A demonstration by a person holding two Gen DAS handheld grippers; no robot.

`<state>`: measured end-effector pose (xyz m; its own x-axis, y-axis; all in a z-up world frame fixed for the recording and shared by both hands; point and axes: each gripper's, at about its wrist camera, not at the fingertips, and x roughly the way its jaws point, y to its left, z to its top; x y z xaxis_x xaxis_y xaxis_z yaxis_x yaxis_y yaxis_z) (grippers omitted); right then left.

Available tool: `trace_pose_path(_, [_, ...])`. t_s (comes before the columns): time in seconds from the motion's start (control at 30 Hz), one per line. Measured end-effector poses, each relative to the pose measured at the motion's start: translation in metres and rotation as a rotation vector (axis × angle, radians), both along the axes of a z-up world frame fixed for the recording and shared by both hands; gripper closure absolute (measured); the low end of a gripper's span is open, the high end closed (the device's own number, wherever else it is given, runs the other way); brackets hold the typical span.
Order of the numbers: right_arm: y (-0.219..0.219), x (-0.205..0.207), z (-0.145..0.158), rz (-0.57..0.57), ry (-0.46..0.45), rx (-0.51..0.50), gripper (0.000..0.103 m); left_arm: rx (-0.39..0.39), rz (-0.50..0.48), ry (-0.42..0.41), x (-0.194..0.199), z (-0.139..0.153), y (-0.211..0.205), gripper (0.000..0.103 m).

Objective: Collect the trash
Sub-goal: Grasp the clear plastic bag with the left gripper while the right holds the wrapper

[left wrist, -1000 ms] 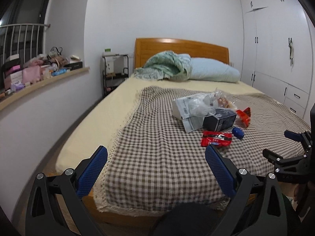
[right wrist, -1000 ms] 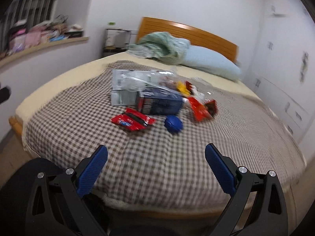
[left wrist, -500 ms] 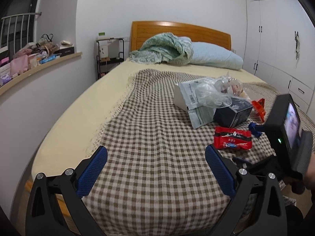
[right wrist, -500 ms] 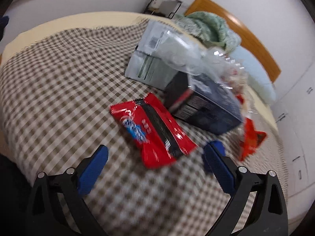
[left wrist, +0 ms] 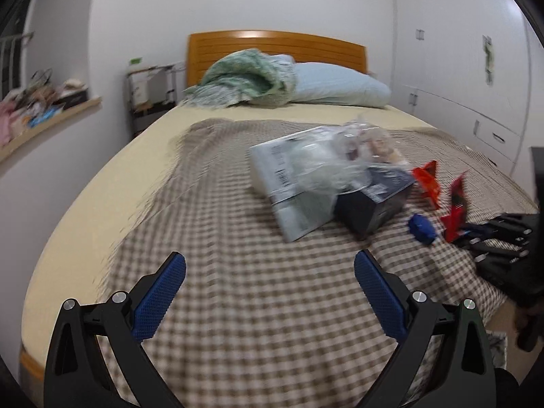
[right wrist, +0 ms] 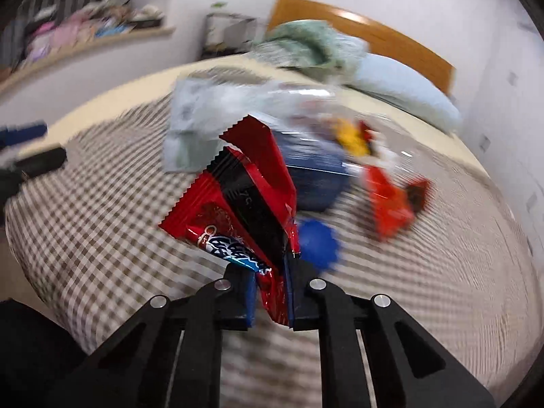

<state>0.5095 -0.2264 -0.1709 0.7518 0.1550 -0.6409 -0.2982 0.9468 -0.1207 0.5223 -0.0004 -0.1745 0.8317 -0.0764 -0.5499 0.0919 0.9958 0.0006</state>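
Trash lies piled on the checked blanket [left wrist: 238, 272]: a grey mailer bag [left wrist: 292, 183], a clear plastic bag [left wrist: 353, 156], a dark box [left wrist: 374, 204], a blue crumpled ball [left wrist: 421, 229] and an orange-red wrapper [left wrist: 428, 183]. My right gripper [right wrist: 272, 272] is closing, its pads pinching the lower end of a red snack wrapper [right wrist: 244, 197], which stands up off the blanket. The same ball [right wrist: 318, 241] and orange-red wrapper [right wrist: 391, 200] lie just beyond it. In the left wrist view the right gripper [left wrist: 476, 231] reaches in from the right, holding the red wrapper [left wrist: 455, 210]. My left gripper [left wrist: 270, 265] hangs open over the blanket, short of the pile.
The bed has a wooden headboard [left wrist: 272, 44], a blue pillow [left wrist: 340, 85] and a green throw [left wrist: 244, 78] at its far end. A cluttered ledge [left wrist: 44, 119] runs along the left wall, a small rack [left wrist: 149, 91] stands beside the bed, and white wardrobes [left wrist: 459, 68] line the right.
My right gripper went in to the red snack wrapper, its jaws came together on it and the wrapper now stands lifted. My left gripper moved in over the bed toward the pile.
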Motion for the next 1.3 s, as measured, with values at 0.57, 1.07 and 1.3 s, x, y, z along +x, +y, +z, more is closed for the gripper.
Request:
trace_pose_path(0.57, [-0.097,-0.038,-0.022,-0.132,0.039,0.153,0.090,-0.122,0.016,0.140,0.153,-0.012,-0.085,0.019])
trace_pose_path(1.07, [-0.085,-0.085,0.003,-0.095,0.012,0.196,0.090,0.131,0.099,0.174,0.057,0.050,-0.017,0.101])
trace_pose_path(1.3, [-0.090,-0.132,0.019,-0.121,0.001,0.205,0.090,0.214,0.100,0.115,-0.005,0.092,0.006,0.103])
